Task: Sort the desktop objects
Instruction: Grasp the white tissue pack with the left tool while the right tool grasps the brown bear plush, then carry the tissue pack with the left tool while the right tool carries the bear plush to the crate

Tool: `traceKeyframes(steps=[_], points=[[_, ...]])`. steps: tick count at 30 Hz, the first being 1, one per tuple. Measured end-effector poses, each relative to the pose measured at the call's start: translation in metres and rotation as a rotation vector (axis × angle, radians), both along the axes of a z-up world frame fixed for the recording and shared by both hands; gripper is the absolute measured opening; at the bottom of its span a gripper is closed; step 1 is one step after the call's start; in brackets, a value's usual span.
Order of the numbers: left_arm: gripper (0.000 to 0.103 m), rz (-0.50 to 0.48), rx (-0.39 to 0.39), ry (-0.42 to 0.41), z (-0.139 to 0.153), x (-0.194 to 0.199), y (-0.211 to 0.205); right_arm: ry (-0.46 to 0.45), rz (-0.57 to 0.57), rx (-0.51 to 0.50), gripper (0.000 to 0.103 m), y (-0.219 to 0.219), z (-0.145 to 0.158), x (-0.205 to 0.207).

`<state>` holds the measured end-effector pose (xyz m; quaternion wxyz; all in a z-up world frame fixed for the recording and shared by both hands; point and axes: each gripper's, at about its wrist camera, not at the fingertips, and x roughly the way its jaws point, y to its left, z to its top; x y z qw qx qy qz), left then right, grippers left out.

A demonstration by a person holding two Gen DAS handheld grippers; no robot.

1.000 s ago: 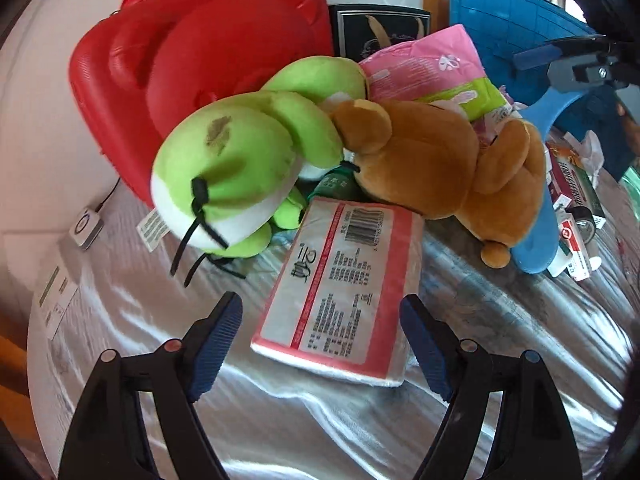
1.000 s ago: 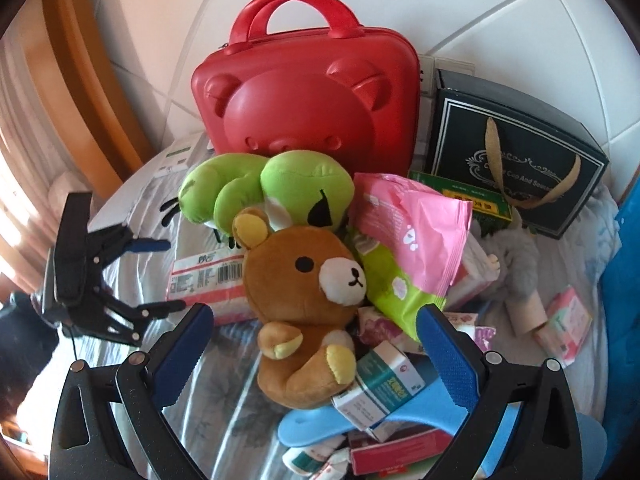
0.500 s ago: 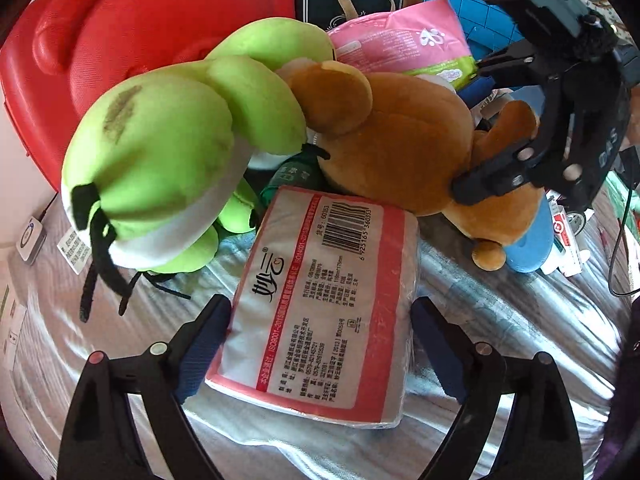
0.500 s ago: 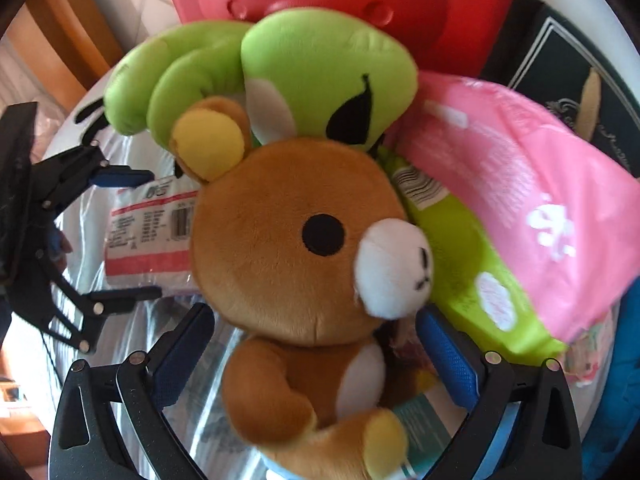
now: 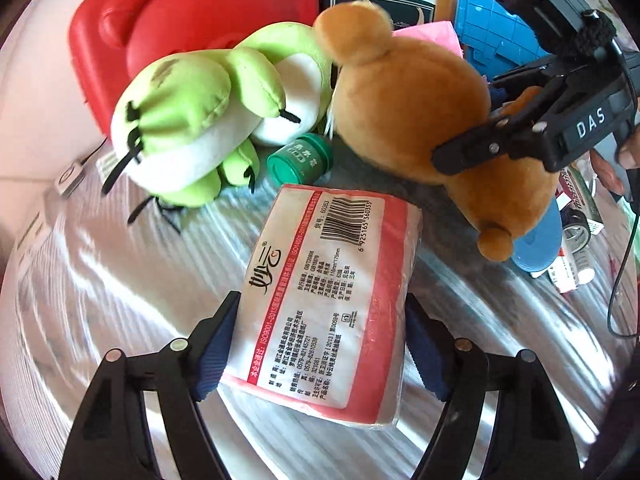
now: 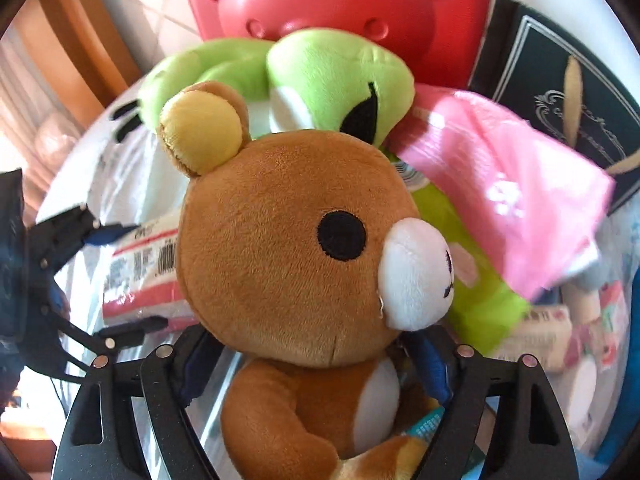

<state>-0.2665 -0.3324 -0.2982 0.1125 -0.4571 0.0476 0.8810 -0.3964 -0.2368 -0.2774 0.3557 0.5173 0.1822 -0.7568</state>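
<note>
A red-and-white tissue pack point(image 5: 332, 296) lies on the silvery table cover. My left gripper point(image 5: 320, 344) has closed on both its sides and grips its near end. A brown plush bear point(image 6: 296, 248) sits upright to the right of the pack; it also shows in the left wrist view point(image 5: 420, 112). My right gripper point(image 6: 312, 364) is shut on the bear at its neck. The right gripper shows in the left wrist view point(image 5: 520, 128), and the left gripper in the right wrist view point(image 6: 116, 280). A green plush frog point(image 5: 200, 120) lies behind the pack.
A red bear-shaped case point(image 5: 192, 20) stands at the back, a dark gift bag point(image 6: 568, 96) to its right. A pink packet point(image 6: 500, 184) leans beside the bear. A green bottle cap point(image 5: 300, 160), a blue basket point(image 5: 492, 40) and small boxes point(image 5: 576, 216) crowd the right side.
Both grippers moved forward and closed: the left around the tissue pack, the right around the bear's neck. The bear has been raised and turned more upright.
</note>
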Motion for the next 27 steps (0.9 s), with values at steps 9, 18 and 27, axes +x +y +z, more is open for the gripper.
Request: traceKeyframes(steps=[9,18,27], points=[[0.076,0.096,0.007,0.071,0.048,0.042,0.005,0.031,0.007,-0.155,0.083,0.032,0.052,0.024],[0.076,0.074,-0.083,0.233,0.134,0.054,0.042,0.137,-0.036,-0.310,0.083,0.060,0.125,0.060],[0.076,-0.055,-0.105,0.411,0.217,0.057,0.129,0.365,-0.211,-0.463,0.083,0.156,0.233,0.104]])
